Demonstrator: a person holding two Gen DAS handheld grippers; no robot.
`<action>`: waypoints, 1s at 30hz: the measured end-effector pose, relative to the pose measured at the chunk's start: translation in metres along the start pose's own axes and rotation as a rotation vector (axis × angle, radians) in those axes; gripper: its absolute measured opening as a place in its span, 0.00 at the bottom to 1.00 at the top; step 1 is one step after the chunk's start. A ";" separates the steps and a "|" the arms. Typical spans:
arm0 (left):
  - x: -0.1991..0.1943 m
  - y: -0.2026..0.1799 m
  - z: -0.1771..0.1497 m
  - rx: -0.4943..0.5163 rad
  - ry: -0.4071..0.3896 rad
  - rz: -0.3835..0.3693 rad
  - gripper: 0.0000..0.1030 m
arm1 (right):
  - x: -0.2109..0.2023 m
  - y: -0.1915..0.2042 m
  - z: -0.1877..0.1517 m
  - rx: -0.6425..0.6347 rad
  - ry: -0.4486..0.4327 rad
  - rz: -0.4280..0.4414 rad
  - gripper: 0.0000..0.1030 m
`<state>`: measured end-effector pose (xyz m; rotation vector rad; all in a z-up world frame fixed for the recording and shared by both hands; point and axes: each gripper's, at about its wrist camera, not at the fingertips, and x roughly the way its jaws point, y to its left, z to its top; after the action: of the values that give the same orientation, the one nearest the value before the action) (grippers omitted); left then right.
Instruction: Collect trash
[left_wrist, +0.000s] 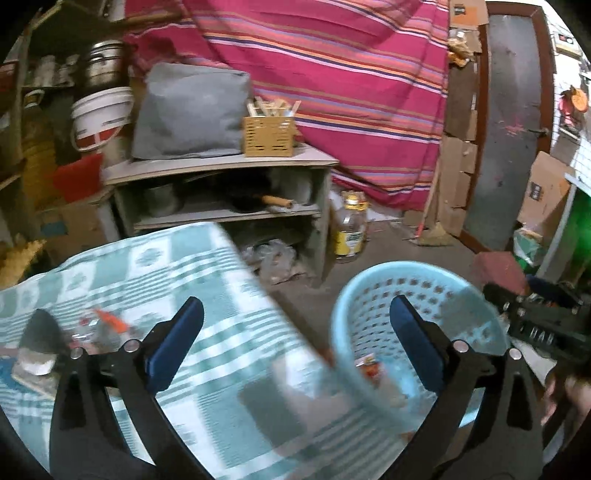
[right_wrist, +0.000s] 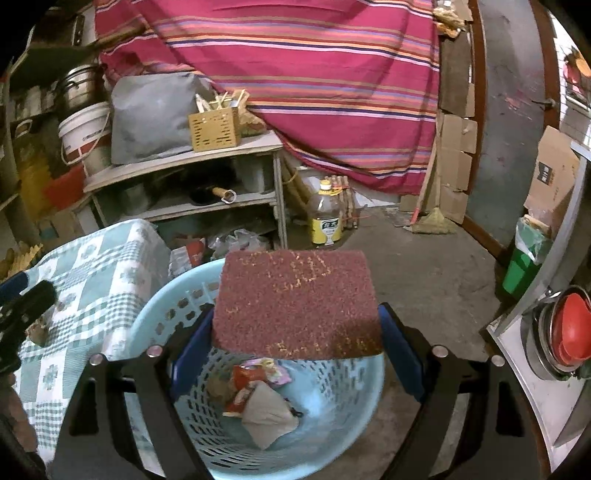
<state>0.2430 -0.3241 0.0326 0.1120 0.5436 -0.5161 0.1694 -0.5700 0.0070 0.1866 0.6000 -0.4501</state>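
A: Left wrist view first. What do the jaws look like?

B: The left gripper is spread wide, its blue pads far apart and nothing between them. Below it lies the edge of a table under a green-and-white checked cloth, and to the right a light blue perforated basket stands on the floor just beside that table.

A: Any trash in sight there?

B: A red-and-white wrapper shows low inside the basket, blurred. On the cloth at far left sit a clear bottle with an orange bit and a dark lump, too smeared to name. The right gripper's black body pokes in from the right, above the basket's rim.

A: And the right wrist view?

B: The right gripper is pinching a reddish-brown speckled block, sponge-like, its pads pressed to the block's left and right sides. The block hangs over the basket's open mouth, clear of what lies in it.

A: What is at the bottom?

B: A heap of wrappers, red and pink, and a grey crumpled pouch touching them. The checked cloth lies left of the basket, and the left gripper's black tip shows over the cloth at the far left edge

A: Behind all that?

B: A wooden shelf and a yellow-labelled bottle on the floor
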 end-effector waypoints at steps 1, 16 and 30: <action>-0.004 0.008 -0.002 -0.004 0.001 0.012 0.95 | 0.001 0.003 0.001 -0.003 0.000 0.002 0.82; -0.064 0.185 -0.037 -0.103 0.009 0.280 0.95 | 0.015 0.059 0.008 -0.004 0.015 -0.018 0.93; -0.082 0.314 -0.090 -0.171 0.091 0.468 0.95 | -0.009 0.233 -0.021 -0.239 -0.026 0.133 0.93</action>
<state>0.2973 0.0048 -0.0116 0.0964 0.6252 -0.0079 0.2598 -0.3537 0.0049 -0.0073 0.6065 -0.2490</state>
